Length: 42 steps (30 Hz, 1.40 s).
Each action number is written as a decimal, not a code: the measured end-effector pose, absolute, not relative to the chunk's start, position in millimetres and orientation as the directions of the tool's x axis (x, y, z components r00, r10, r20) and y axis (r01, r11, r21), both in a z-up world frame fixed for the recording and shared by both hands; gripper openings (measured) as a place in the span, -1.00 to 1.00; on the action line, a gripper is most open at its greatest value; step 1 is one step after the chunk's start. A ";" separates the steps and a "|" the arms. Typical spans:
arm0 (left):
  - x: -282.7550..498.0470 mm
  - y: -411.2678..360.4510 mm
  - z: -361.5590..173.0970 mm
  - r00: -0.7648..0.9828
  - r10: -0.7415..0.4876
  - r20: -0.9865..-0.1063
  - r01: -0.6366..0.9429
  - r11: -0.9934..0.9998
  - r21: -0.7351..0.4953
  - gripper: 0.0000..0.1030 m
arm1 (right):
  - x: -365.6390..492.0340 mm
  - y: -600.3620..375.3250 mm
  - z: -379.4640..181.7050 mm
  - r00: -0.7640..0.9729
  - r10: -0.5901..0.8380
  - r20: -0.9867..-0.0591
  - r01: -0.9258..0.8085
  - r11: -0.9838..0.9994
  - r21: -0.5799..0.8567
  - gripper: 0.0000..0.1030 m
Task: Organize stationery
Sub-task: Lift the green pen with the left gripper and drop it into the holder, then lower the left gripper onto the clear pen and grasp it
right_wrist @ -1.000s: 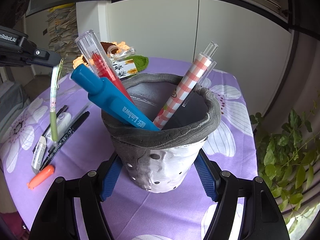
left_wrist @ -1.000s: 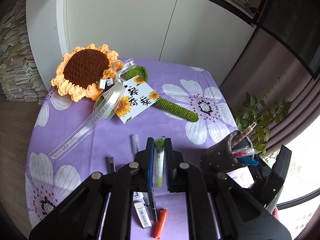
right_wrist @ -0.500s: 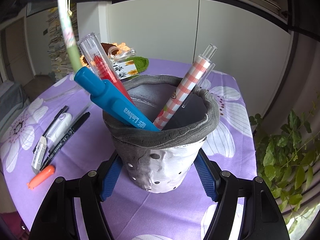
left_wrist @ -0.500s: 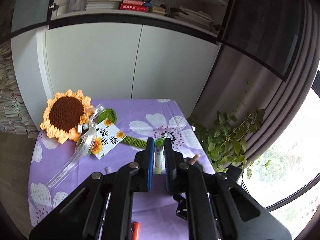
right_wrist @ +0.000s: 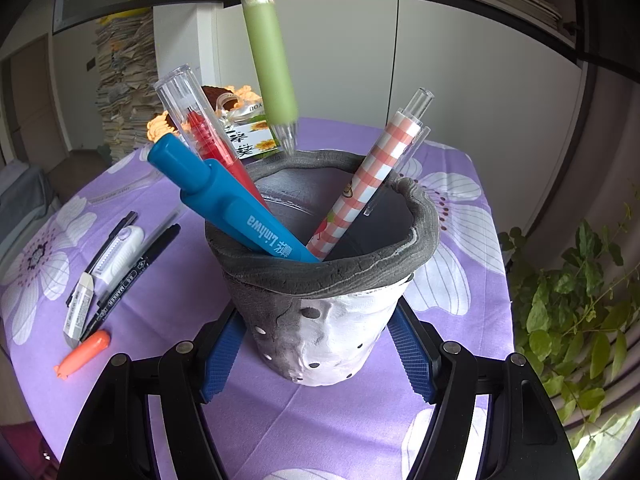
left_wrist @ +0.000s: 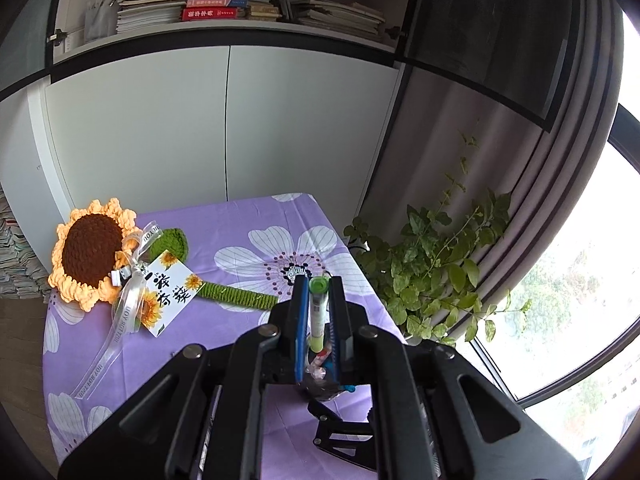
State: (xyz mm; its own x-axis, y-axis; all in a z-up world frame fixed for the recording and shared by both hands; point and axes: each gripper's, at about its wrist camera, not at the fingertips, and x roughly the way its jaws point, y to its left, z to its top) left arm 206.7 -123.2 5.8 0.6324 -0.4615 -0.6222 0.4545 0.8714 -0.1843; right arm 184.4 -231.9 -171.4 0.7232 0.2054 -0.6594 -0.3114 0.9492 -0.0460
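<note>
A crocheted sunflower lay at the far left of the table, which wore a purple cloth printed with white flowers. Its green knitted stem ran rightward, with a printed card and a clear ribbon tied on. A leafy plant stood beside the table near the window. Books lay stacked on the shelf above white cabinet doors.

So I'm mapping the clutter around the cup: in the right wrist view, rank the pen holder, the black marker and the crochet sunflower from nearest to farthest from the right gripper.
1. Pen holder: between the right gripper fingers, held.
2. Black marker: flat on the cloth, left of the holder.
3. Crochet sunflower: far end of the table, behind the pens.
</note>
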 end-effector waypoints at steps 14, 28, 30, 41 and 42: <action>222.0 -143.4 -48.1 0.531 -0.412 -0.740 0.461 0.874 -0.155 -0.84 | 184.4 -232.0 -171.4 0.723 0.205 -0.659 -0.311 0.949 -0.046 0.40; 224.2 -94.6 -31.6 0.571 -0.415 -0.709 0.366 0.901 -0.233 -0.09 | 184.3 -231.6 -171.6 0.723 0.206 -0.659 -0.311 0.949 -0.045 0.40; 225.7 -72.9 -27.2 0.608 -0.376 -0.699 0.305 0.924 -0.231 0.01 | 184.4 -231.6 -171.6 0.723 0.206 -0.659 -0.311 0.949 -0.045 0.40; 255.7 -15.9 -110.2 0.495 -0.202 -0.845 0.087 0.979 -0.183 -0.09 | 184.4 -231.8 -171.6 0.723 0.205 -0.659 -0.311 0.949 -0.046 0.40; 258.9 -16.4 -116.2 0.487 -0.191 -0.852 0.082 0.982 -0.173 -0.13 | 184.3 -231.8 -171.6 0.723 0.205 -0.659 -0.311 0.949 -0.046 0.40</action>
State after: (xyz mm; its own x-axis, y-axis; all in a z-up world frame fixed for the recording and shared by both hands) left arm 258.9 -16.4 -116.2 0.4868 -0.1907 -0.8524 0.0820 0.9815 -0.1728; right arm 184.3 -231.8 -171.6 0.7232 0.2052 -0.6595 -0.3109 0.9493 -0.0455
